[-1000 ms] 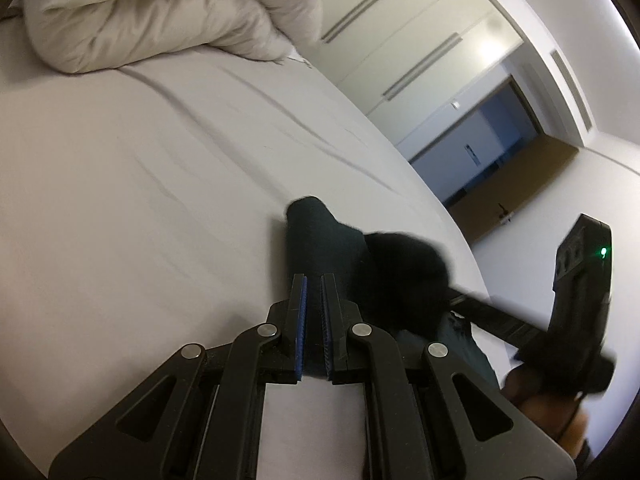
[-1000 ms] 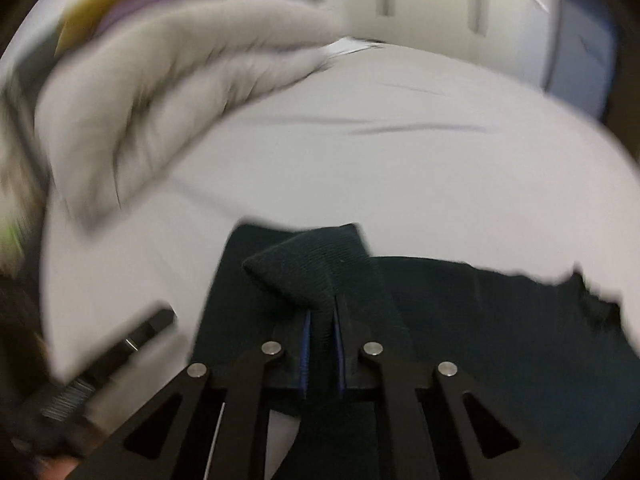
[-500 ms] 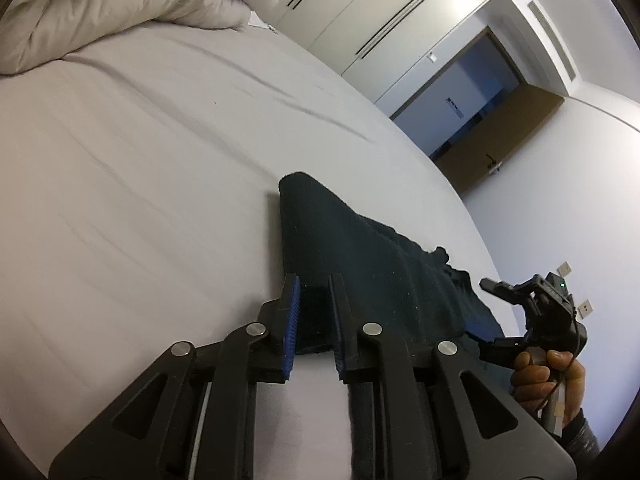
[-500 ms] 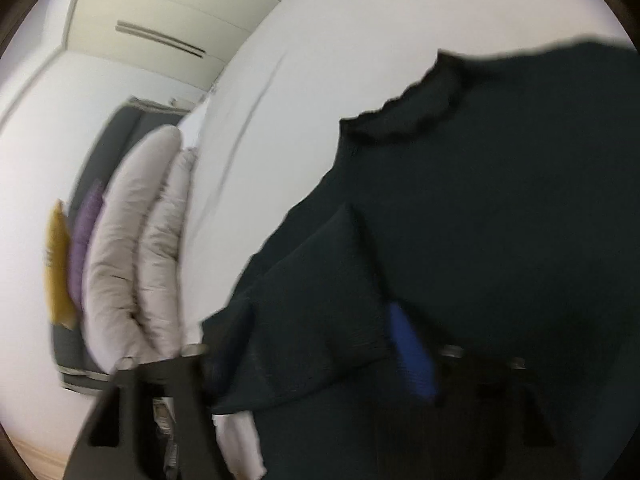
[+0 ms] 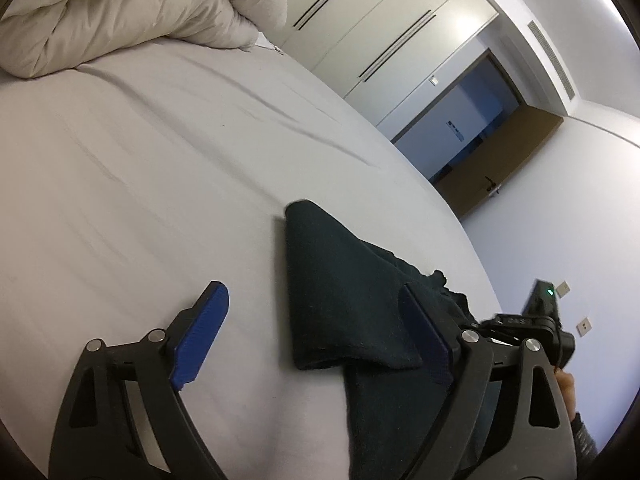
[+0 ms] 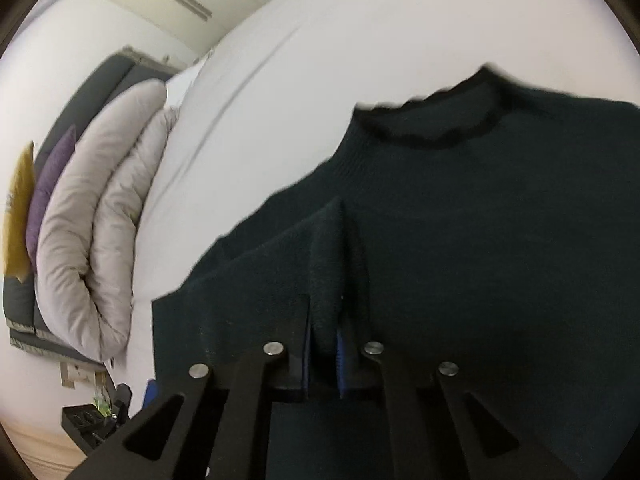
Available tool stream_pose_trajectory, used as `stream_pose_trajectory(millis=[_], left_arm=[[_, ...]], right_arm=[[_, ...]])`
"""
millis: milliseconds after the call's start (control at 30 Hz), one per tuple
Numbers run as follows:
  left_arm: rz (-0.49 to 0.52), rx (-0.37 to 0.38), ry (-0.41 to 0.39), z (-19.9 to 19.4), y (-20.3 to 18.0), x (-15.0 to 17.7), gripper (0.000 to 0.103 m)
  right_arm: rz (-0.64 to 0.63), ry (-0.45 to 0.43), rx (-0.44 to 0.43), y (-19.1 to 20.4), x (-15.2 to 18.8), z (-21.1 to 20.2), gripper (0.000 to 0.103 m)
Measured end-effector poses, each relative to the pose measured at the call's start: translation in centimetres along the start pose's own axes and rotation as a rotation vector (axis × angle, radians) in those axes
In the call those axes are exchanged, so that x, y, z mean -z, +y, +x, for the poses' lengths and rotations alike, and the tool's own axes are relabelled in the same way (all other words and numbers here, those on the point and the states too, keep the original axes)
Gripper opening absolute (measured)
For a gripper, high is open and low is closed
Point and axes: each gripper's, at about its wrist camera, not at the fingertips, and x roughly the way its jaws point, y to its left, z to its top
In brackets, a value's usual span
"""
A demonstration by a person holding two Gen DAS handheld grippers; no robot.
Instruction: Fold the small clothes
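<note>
A dark green knitted garment (image 5: 352,304) lies on the white bed sheet (image 5: 140,184), one part folded over in a flat wedge. My left gripper (image 5: 320,324) is wide open, its blue pads on either side of the folded part, holding nothing. My right gripper (image 6: 322,336) is shut on a pinched ridge of the same garment (image 6: 480,220), whose scalloped black neckline points away from me. The right gripper's body also shows in the left wrist view (image 5: 540,320), at the garment's far end.
A rolled cream duvet (image 5: 132,12) lies at the head of the bed; it also shows in the right wrist view (image 6: 100,220), with purple and yellow cushions (image 6: 32,200) behind it. Wardrobe doors (image 5: 380,28) and a doorway (image 5: 472,128) stand beyond the bed.
My left gripper has opened wide and let go of the folded garment, which now lies on the sheet. My right gripper still pinches the cloth and has steadied.
</note>
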Motion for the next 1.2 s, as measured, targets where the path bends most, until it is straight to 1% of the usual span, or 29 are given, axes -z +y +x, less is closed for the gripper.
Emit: stream_pose_trajectory(millis=[67,100,167,233,267,300,333,400,433,533,633,700,767,833,933,1000,1067,1133,1200], left_arm=[[-0.003,0.001,-0.017,-0.5,0.0,-0.1,0.087],[0.012,-0.007,-0.032,-1.0,-0.1,-0.2,0.087],[0.087,-0.034,-0.055,-1.8,-1.3,-0.3,0.087],[0.176,-0.06,-0.058,-1.9,-3.1,-0.4,0.086],[0.206,-0.064,-0.057,-2.1,-3.8,-0.8,0.08],[0.245,-0.061,-0.05,-1.8,-4.8,-1.0,0.066],[0.273,-0.065,-0.034,-1.5,-5.6,-1.4,0.059],[0.318,-0.086,0.015,-0.1,-7.1,-2.3,0.034],[0.331,-0.088,0.034,0.5,-7.6,-2.7,0.031],[0.401,-0.116,0.074,2.6,-9.6,-3.5,0.029],[0.472,-0.127,0.161,5.1,-11.8,-2.9,0.028],[0.512,-0.139,0.206,7.0,-12.9,-1.9,0.028],[0.549,-0.164,0.235,8.4,-13.6,-0.7,0.028],[0.586,-0.192,0.248,9.4,-13.9,0.5,0.028],[0.663,-0.253,0.273,11.2,-14.3,1.8,0.028],[0.688,-0.28,0.288,12.0,-13.9,2.2,0.028],[0.706,-0.311,0.334,13.0,-13.0,2.6,0.028],[0.699,-0.301,0.346,13.2,-12.2,2.7,0.028],[0.697,-0.296,0.353,13.6,-12.0,2.6,0.028]], right_arm=[[0.038,-0.059,-0.011,-1.5,0.0,-2.6,0.009],[0.063,-0.079,-0.017,-2.3,0.0,-3.5,0.009],[0.119,-0.114,-0.022,-4.9,0.0,-5.8,0.009],[0.14,-0.127,-0.012,-6.6,0.2,-7.1,0.009],[0.158,-0.135,-0.009,-7.8,0.4,-7.8,0.009],[0.176,-0.143,-0.013,-8.6,0.6,-8.3,0.009],[0.196,-0.156,-0.022,-9.4,0.7,-8.8,0.009],[0.235,-0.18,-0.033,-10.6,1.0,-9.5,0.009],[0.251,-0.187,-0.038,-11.3,1.1,-9.8,0.009],[0.279,-0.211,-0.016,-12.6,1.6,-10.5,0.009],[0.304,-0.212,-0.022,-14.0,1.5,-10.5,0.009],[0.294,-0.153,-0.033,-14.1,1.4,-9.4,0.009],[0.256,-0.11,-0.013,-13.5,1.6,-8.7,0.01],[0.234,-0.116,0.01,-13.1,1.9,-9.0,0.009],[0.259,-0.125,0.012,-13.4,2.1,-9.6,0.009],[0.274,-0.133,0.014,-13.6,2.3,-10.3,0.009],[0.293,-0.142,0.005,-13.7,2.3,-11.0,0.009],[0.329,-0.145,-0.018,-14.0,2.5,-11.5,0.009],[0.381,-0.127,-0.053,-14.4,2.7,-11.6,0.009]])
